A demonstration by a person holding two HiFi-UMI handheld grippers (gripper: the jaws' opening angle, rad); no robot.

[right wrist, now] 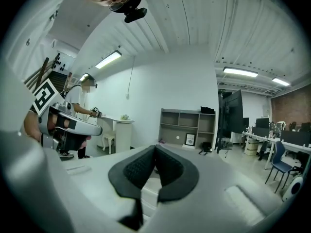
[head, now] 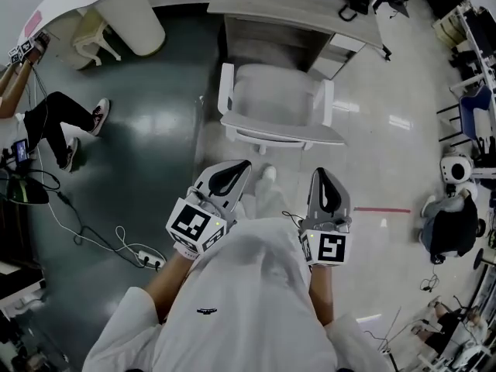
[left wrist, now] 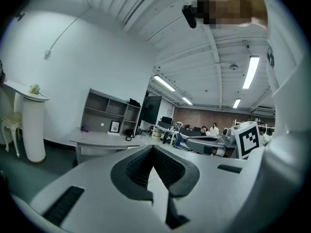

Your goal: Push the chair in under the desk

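A white armchair [head: 280, 107] stands in front of a grey wooden desk [head: 294, 10], its seat facing the desk and its back toward me. Both grippers hang a short way behind the chair's back, apart from it. My left gripper [head: 242, 167] is shut with nothing between its dark pads [left wrist: 141, 166]. My right gripper [head: 321, 175] is also shut and empty. From the left gripper view the desk [left wrist: 104, 141] lies ahead at the left. In the right gripper view the jaws hide the chair.
A grey shelf unit [right wrist: 188, 127] stands behind the desk. A white round pedestal table [head: 116, 2] and a small white chair [head: 94, 39] are at the far left. A person sits at the left [head: 54, 118]. A power strip and cable [head: 143, 258] lie on the floor.
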